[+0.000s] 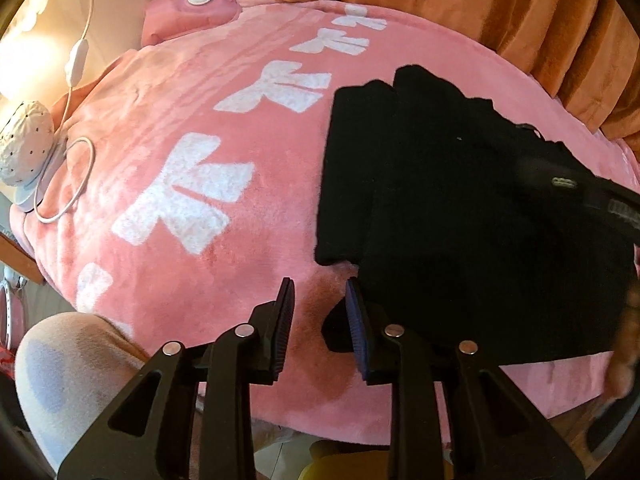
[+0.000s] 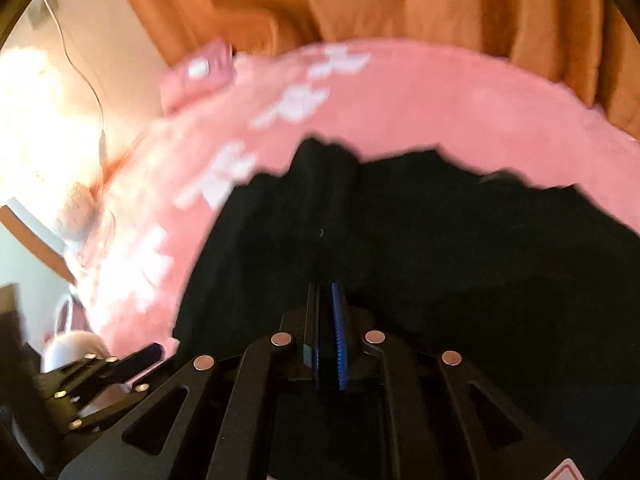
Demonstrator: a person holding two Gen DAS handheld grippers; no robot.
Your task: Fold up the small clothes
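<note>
A black garment (image 1: 460,208) lies partly folded on a pink blanket (image 1: 224,128) with white bow prints. My left gripper (image 1: 320,300) is open and empty, just off the garment's near left edge, above the blanket. In the right wrist view the garment (image 2: 400,248) fills the middle, and my right gripper (image 2: 326,300) is shut on a fold of it; the view is blurred by motion. The left gripper (image 2: 132,360) shows at the lower left of that view. The right gripper shows only as a dark blur at the right edge of the left wrist view.
Orange curtains (image 1: 480,12) hang behind the bed. A white lamp with a perforated shade (image 1: 24,148) and its cable (image 1: 72,184) sit at the left edge. A pink pillow (image 1: 192,8) lies at the far left corner. A pale knee (image 1: 68,372) is at the lower left.
</note>
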